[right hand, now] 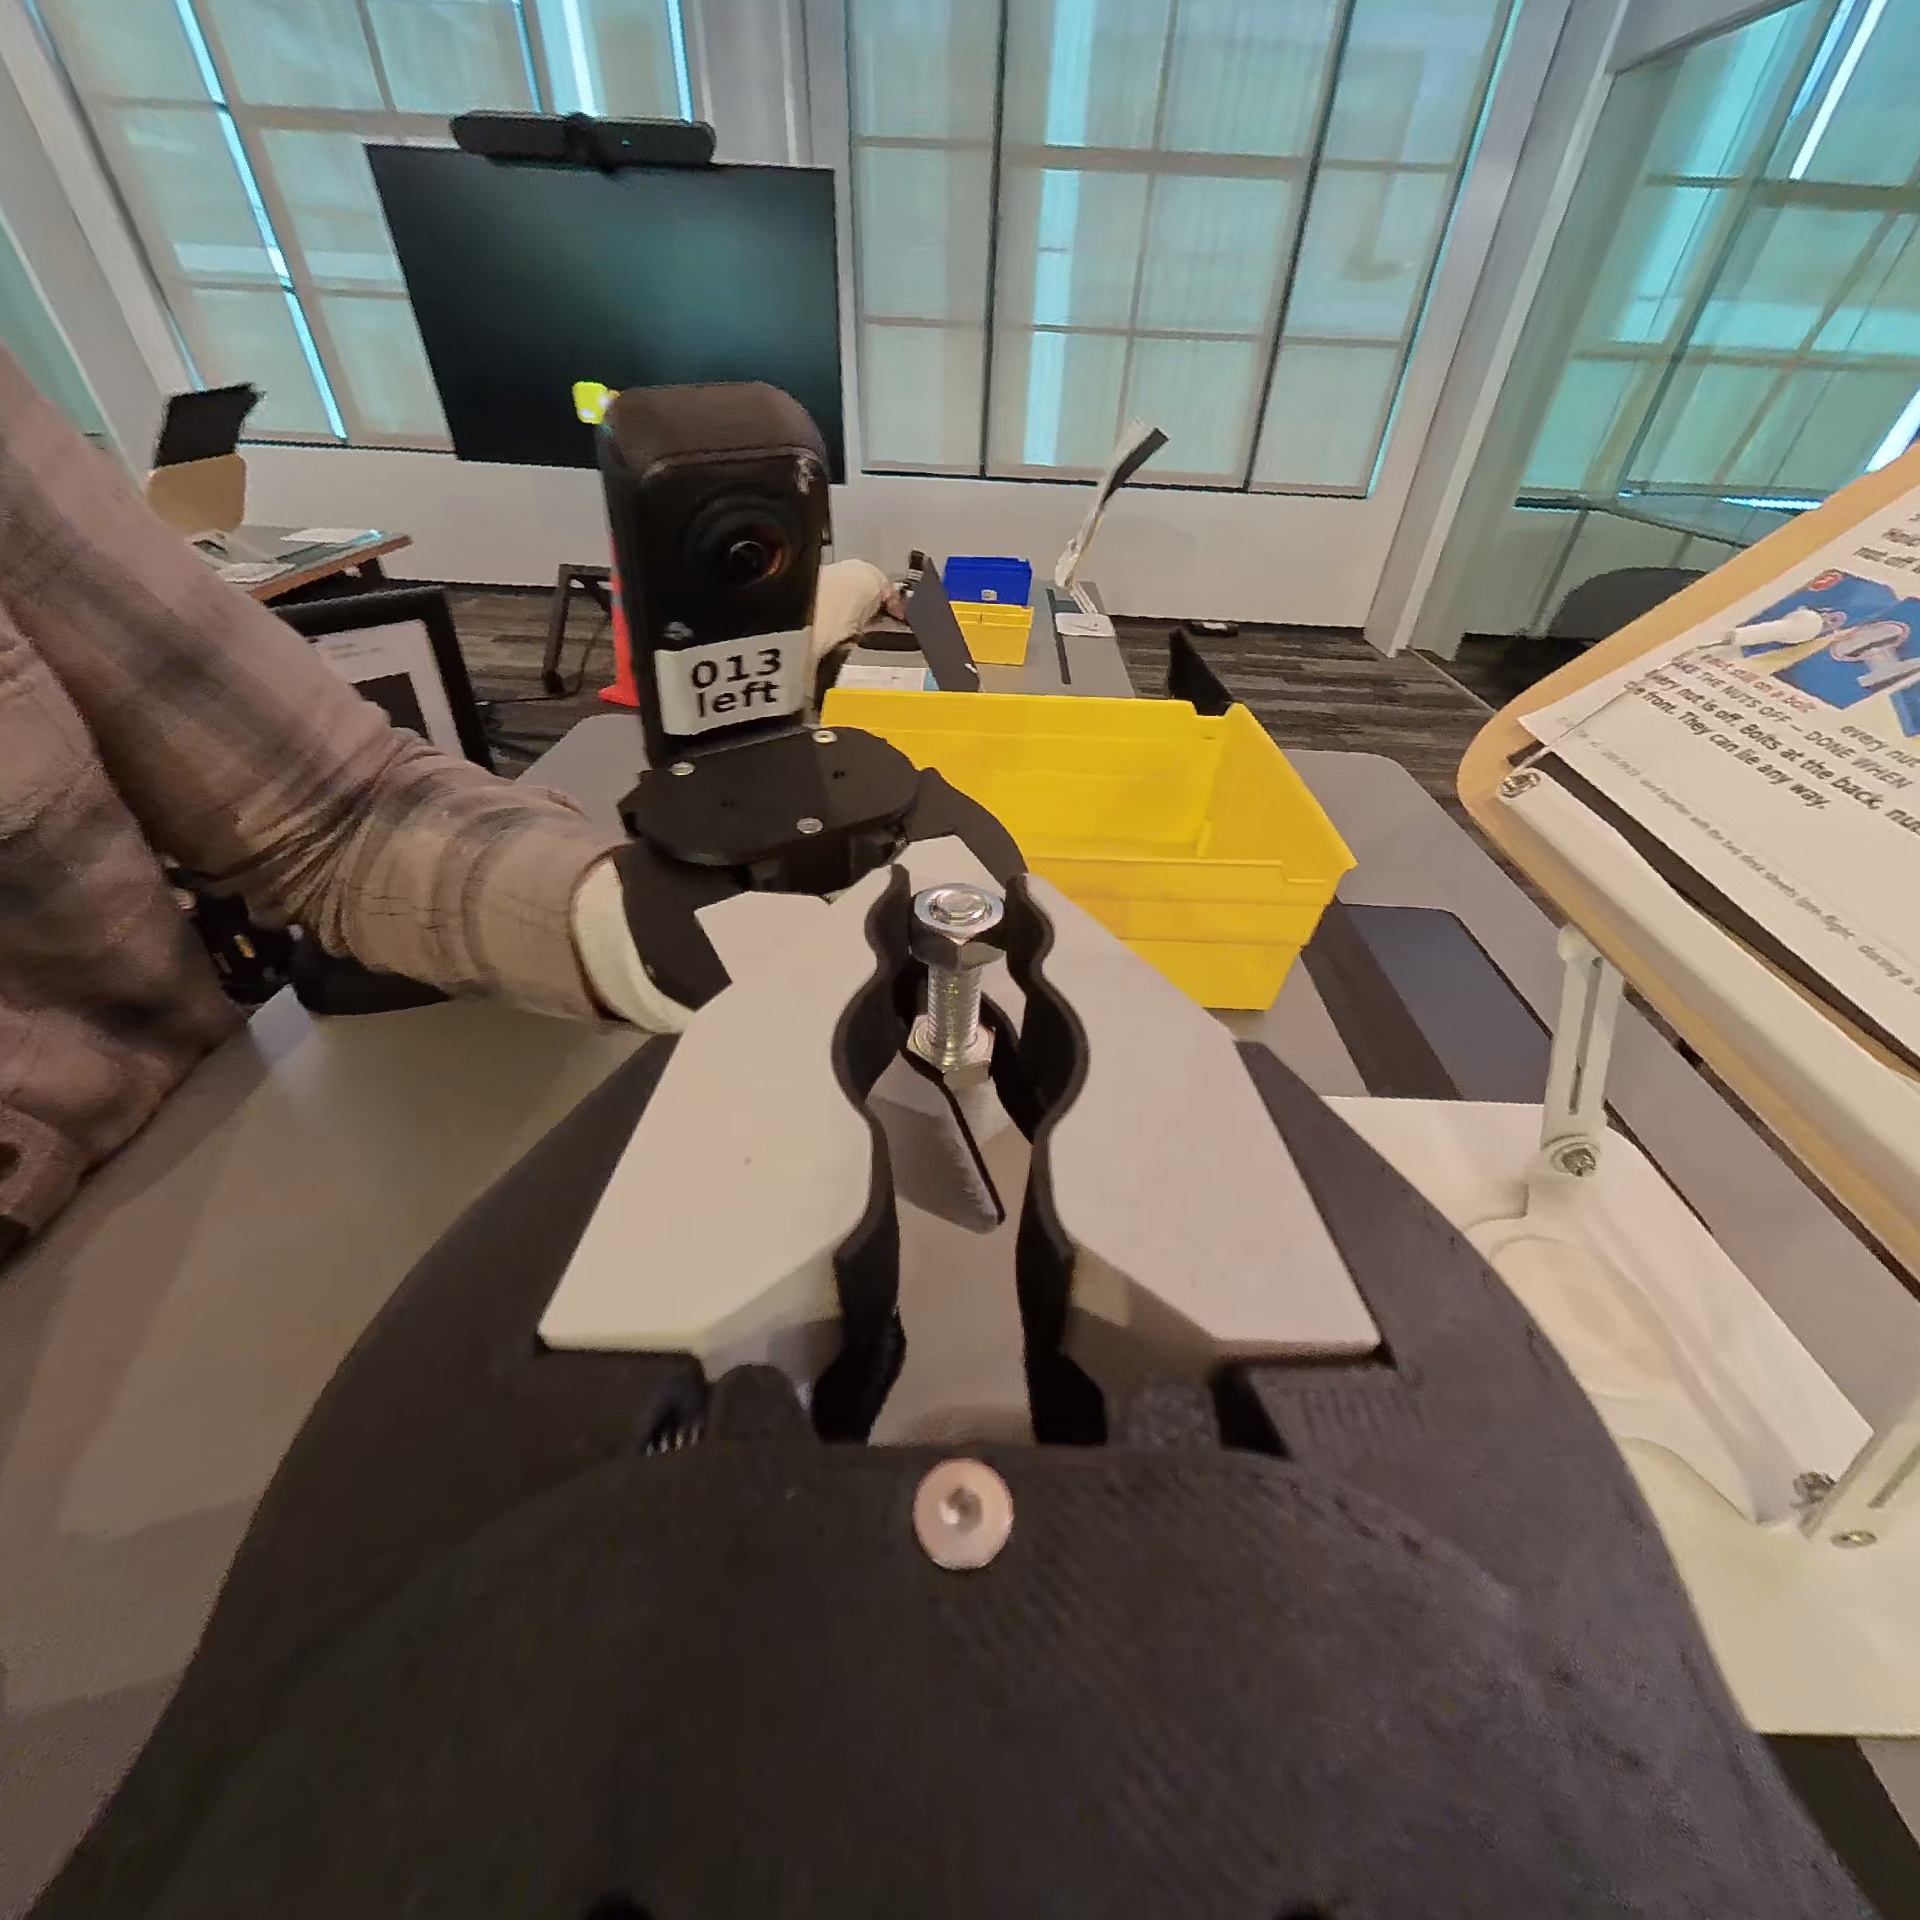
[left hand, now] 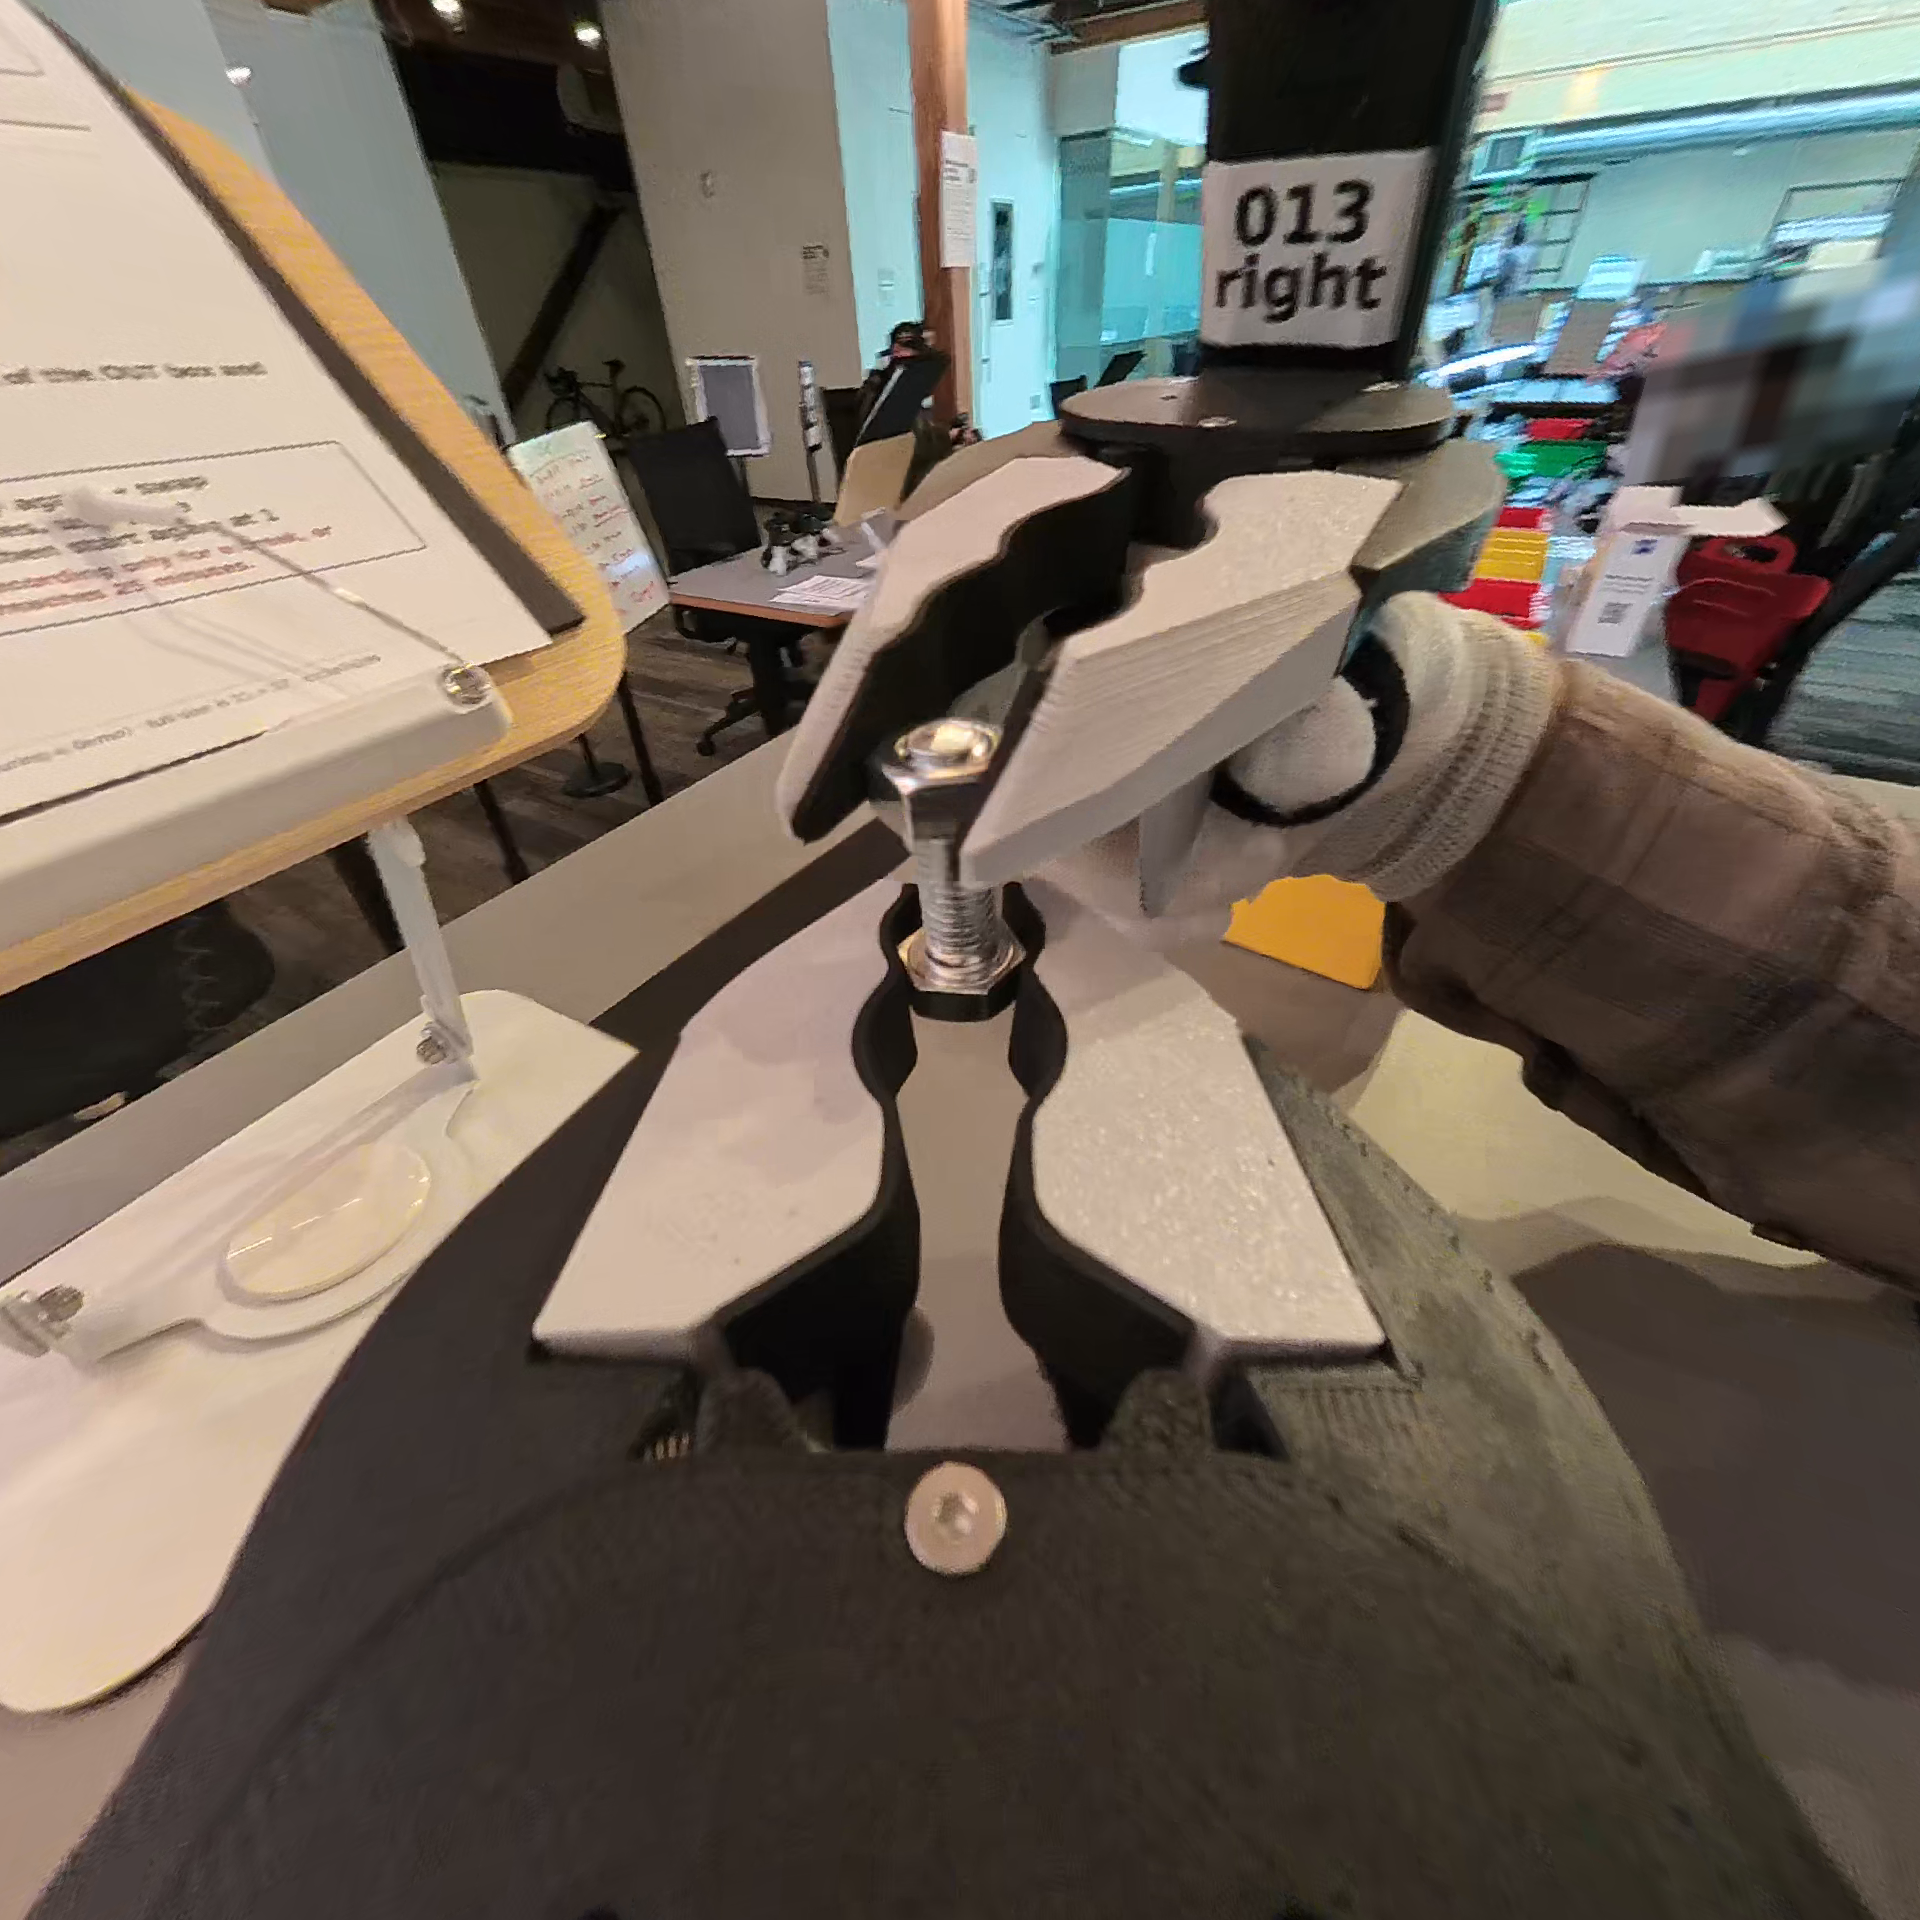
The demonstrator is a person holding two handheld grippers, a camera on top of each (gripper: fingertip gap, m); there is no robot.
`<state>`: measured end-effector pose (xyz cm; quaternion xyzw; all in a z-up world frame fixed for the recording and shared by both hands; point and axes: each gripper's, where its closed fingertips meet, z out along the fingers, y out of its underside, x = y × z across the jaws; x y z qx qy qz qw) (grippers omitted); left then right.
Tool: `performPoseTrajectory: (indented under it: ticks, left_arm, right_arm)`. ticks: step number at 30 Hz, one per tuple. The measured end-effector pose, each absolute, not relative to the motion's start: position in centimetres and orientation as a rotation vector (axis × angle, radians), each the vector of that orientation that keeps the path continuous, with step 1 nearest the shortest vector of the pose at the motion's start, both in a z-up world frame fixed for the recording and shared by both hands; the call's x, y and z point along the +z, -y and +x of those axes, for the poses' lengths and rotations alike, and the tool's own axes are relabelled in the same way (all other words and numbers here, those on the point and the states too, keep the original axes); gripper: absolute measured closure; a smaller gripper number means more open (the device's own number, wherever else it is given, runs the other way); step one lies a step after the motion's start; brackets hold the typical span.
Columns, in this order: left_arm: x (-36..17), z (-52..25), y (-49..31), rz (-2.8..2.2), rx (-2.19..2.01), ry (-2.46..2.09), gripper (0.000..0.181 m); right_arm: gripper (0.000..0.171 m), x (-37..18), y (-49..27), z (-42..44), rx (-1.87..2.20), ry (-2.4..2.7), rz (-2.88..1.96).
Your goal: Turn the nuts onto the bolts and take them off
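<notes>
A silver bolt [left hand: 948,914] stands upright between the two grippers, head up, with a hex nut [left hand: 961,975] low on its thread. My left gripper [left hand: 964,935] comes in from below and is shut on the nut. My right gripper [left hand: 902,826] comes from above, held by a gloved hand [left hand: 1382,769], and is shut on the bolt head. In the right wrist view my right gripper [right hand: 954,914] clamps the bolt head [right hand: 956,920]. The nut [right hand: 951,1051] sits lower, held in the left gripper [right hand: 951,1138].
A yellow bin [right hand: 1143,831] stands on the grey table [right hand: 312,1195] just behind the grippers. A tilted wooden board with printed sheets [left hand: 260,499] stands on a white base [left hand: 156,1455] at the left; it shows at the right in the right wrist view [right hand: 1714,790]. The left gripper's tips are roughly 6 centimeters from the right gripper's. From either gripper's tips it is about 30 centimeters to the white base [left hand: 156,1455].
</notes>
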<state>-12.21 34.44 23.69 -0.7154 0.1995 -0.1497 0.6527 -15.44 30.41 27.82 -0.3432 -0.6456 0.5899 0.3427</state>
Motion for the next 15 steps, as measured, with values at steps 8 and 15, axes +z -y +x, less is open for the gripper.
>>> performPoseTrajectory:
  ticks: [8,15]
  left_arm:
    - [24.3,-5.5,-29.3,-1.501,-0.731,-0.817,0.167]
    - [24.7,-2.7,-26.1,-1.420,-0.852,-0.987,0.166]
  right_arm:
    - [0.155,28.4,-26.3,-9.6,1.779,1.916,-0.664]
    - [0.100,30.0,-23.4,-8.4,1.787,1.953,-0.521]
